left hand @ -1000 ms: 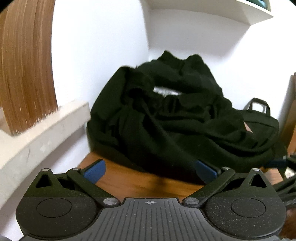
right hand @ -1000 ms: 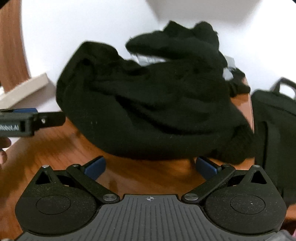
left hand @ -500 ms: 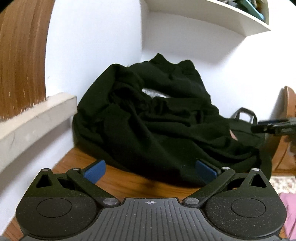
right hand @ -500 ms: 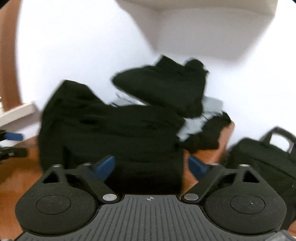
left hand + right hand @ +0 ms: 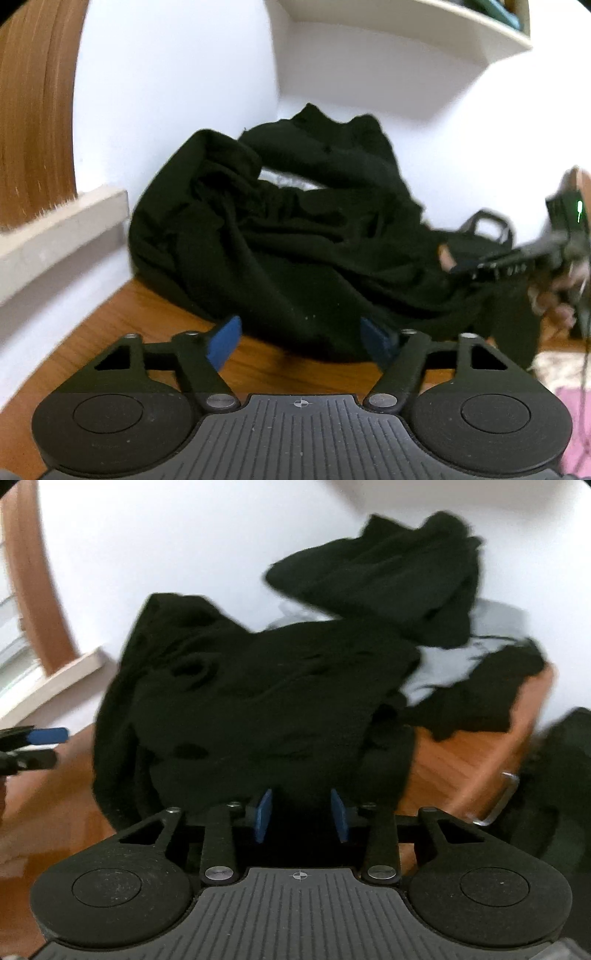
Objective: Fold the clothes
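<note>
Black crumpled clothes (image 5: 295, 236), a soft heap of dark fabric, lie on the brown wooden tabletop (image 5: 147, 325) pushed up against the white wall (image 5: 173, 92). Nearest to me, my right claw (image 5: 301, 814) sits low at the front fold of the heap; its blue pads (image 5: 264, 814) have just been closing, with dark cloth lying between them, though blur keeps me from telling whether they press on it yet. My left claw (image 5: 299, 341) stands at the near edge of the pile, jaws also just narrowing, nothing caught, blue pads (image 5: 223, 341) over bare wood. Beyond the heap's right side a pale grey garment (image 5: 491, 627) shows under the black folds. A black bag with a handle (image 5: 487, 225) stands further right. Above, a white shelf (image 5: 406, 33) juts from the wall.
</note>
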Demonstrator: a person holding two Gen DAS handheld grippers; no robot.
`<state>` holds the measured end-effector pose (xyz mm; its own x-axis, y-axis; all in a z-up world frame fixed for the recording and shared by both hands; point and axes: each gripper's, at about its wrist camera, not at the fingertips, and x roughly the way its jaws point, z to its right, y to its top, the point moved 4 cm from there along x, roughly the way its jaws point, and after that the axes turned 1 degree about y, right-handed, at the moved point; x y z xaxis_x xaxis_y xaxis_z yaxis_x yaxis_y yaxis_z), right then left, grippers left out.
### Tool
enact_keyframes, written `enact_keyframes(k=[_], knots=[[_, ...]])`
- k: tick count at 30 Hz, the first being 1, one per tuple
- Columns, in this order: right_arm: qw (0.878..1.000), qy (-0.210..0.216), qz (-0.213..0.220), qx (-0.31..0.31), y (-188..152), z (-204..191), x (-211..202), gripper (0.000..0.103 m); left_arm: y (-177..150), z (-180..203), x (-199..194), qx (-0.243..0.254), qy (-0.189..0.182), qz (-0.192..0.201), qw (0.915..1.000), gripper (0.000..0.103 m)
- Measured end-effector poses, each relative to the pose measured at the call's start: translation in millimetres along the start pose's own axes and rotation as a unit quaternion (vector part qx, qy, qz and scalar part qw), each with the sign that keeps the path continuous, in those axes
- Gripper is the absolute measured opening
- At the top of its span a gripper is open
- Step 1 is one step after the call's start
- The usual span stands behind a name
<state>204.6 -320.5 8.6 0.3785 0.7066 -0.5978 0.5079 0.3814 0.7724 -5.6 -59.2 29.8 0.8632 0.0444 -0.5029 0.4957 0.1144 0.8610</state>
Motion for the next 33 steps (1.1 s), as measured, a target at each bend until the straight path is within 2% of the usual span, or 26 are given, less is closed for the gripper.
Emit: enact_keyframes(k=[1,6,7,8,9,10,13,16,21,24,25,27,28,29,31,33], knots=[[1.000,0.006,-0.007,-0.008,1.2,0.6,3.5,0.037,-0.4,6.6,-1.7,0.002,0.010,0.000,1.0000,0.069],[0.999,0.041,-0.015,-0.020,11.4,9.7,19.2,0.042,0.9,42.7,-6.5,-0.014,0.013,0.001,0.9998,0.068],[0.998,0.052,-0.013,-0.015,13.6,11.8,21.3,0.038,0.7,51.4,-6.6,-0.011,0.016,0.002,0.9998,0.066],[0.998,0.064,-0.012,-0.011,15.9,13.6,23.4,0.016,0.6,60.0,-6.6,-0.008,0.018,0.004,0.9998,0.064],[0.996,0.083,-0.011,-0.014,18.0,11.8,24.3,0.003,-0.3,68.1,-6.7,-0.009,0.017,0.004,0.9998,0.061],[0.995,0.100,-0.010,-0.012,19.9,9.4,24.6,0.002,-1.3,76.3,-6.8,-0.009,0.015,0.005,0.9998,0.059],[0.993,0.112,0.006,-0.040,26.7,-4.8,17.4,0.002,-5.3,97.6,-2.8,-0.016,0.004,0.004,0.9999,0.053],[0.990,0.125,0.033,-0.052,36.0,-16.5,3.5,0.002,-9.8,121.1,4.7,0.003,0.001,0.000,1.0000,0.047],[0.991,0.109,0.024,-0.078,31.3,-15.4,-10.1,0.011,-12.7,143.2,14.6,0.028,0.004,0.001,0.9996,0.047],[0.991,0.099,0.007,-0.093,16.8,-7.9,-14.6,0.029,-14.5,140.2,19.9,0.010,0.002,-0.003,0.9999,0.047],[0.990,0.107,0.001,-0.094,12.1,-7.6,-15.5,0.037,-14.9,139.7,21.5,0.008,0.004,-0.004,0.9999,0.047],[0.987,0.129,-0.010,-0.098,4.7,-10.2,-18.3,0.044,-15.0,138.6,24.4,0.007,0.010,-0.005,0.9999,0.047],[0.985,0.141,-0.014,-0.102,2.0,-12.9,-20.0,0.045,-14.9,138.3,25.5,0.004,0.011,-0.006,0.9999,0.047],[0.984,0.139,-0.017,-0.113,0.0,-17.9,-20.8,0.045,-15.3,138.3,25.7,0.002,0.011,-0.006,0.9999,0.046],[0.981,0.134,-0.027,-0.139,-4.4,-27.7,-19.9,0.045,-16.0,138.4,24.5,-0.001,0.011,-0.004,0.9999,0.037],[0.977,0.122,-0.041,-0.168,-9.2,-36.3,-15.5,0.044,-18.4,137.9,20.6,-0.005,0.014,-0.002,0.9999,0.036]])
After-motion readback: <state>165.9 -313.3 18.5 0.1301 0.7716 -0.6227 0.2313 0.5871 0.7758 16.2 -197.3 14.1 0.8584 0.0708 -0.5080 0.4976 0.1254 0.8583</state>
